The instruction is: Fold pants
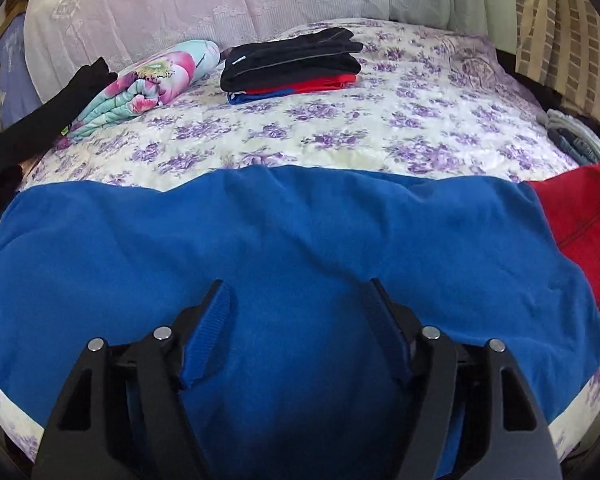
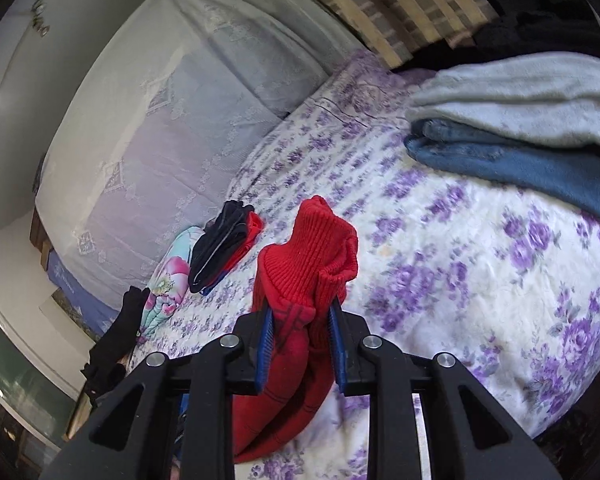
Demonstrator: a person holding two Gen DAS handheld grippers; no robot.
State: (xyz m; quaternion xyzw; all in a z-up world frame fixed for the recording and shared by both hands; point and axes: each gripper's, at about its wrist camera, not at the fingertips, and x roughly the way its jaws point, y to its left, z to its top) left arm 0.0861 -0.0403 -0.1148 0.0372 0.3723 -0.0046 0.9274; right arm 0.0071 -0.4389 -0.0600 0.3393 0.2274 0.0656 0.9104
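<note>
Blue pants with red lower legs point(image 1: 284, 240) lie spread across the near edge of the bed. Their red part point(image 1: 580, 224) runs off to the right. My left gripper point(image 1: 296, 296) is open, fingers wide apart, just above the blue cloth and holding nothing. My right gripper point(image 2: 300, 312) is shut on the red ribbed cuff point(image 2: 312, 252) of the pants and holds it lifted above the bedspread; the red leg hangs down below the fingers.
The bed has a white quilt with purple flowers point(image 1: 380, 128). A folded stack of black, red and blue clothes point(image 1: 292, 64) and a rolled floral blanket point(image 1: 148, 84) lie at the back. Black garments point(image 1: 32, 128) lie left. Folded grey and blue towels point(image 2: 520, 128) lie right.
</note>
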